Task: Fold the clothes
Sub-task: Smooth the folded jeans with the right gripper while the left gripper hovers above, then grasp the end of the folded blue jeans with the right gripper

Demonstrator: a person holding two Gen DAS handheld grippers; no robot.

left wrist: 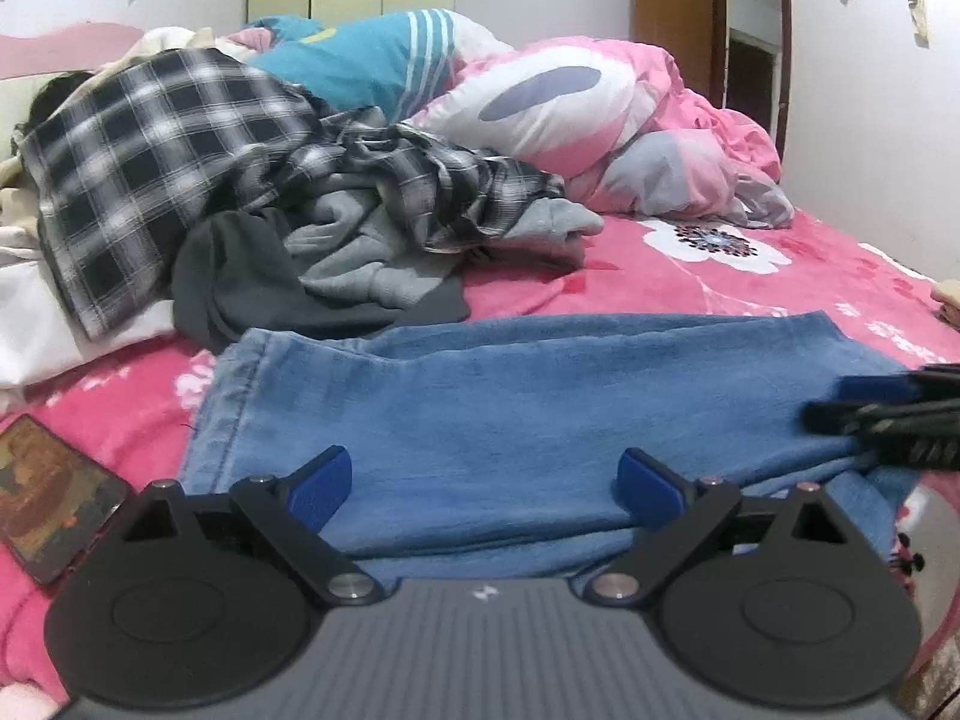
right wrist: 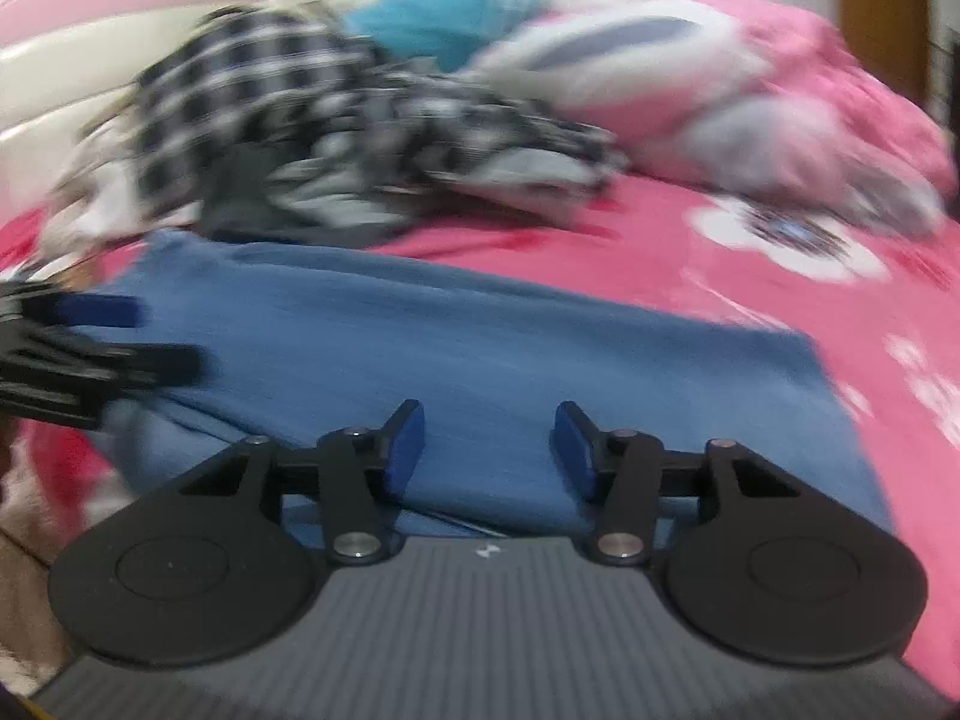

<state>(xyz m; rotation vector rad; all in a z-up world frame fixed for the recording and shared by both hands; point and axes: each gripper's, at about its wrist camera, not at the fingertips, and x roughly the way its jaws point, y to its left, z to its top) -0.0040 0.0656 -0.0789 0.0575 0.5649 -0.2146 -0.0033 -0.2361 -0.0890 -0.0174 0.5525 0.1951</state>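
Blue jeans [left wrist: 510,396] lie flat and folded across the pink flowered bedsheet [left wrist: 750,288]. My left gripper [left wrist: 485,480] hangs over their near edge, jaws wide open and nothing between the blue pads. My right gripper [right wrist: 489,450] is over the right half of the jeans [right wrist: 480,348], with its pads apart and only denim showing behind the gap. That view is smeared by motion. Each gripper shows in the other's view: the right one [left wrist: 840,405] at the jeans' right end, the left one [right wrist: 120,336] at their left end.
A heap of clothes lies behind the jeans: a black-and-white plaid shirt [left wrist: 150,150], a grey sweatshirt [left wrist: 360,252], a dark garment [left wrist: 240,282] and a teal top [left wrist: 360,66]. A pink duvet [left wrist: 600,114] is bunched at the back right. A phone [left wrist: 54,498] lies at the left.
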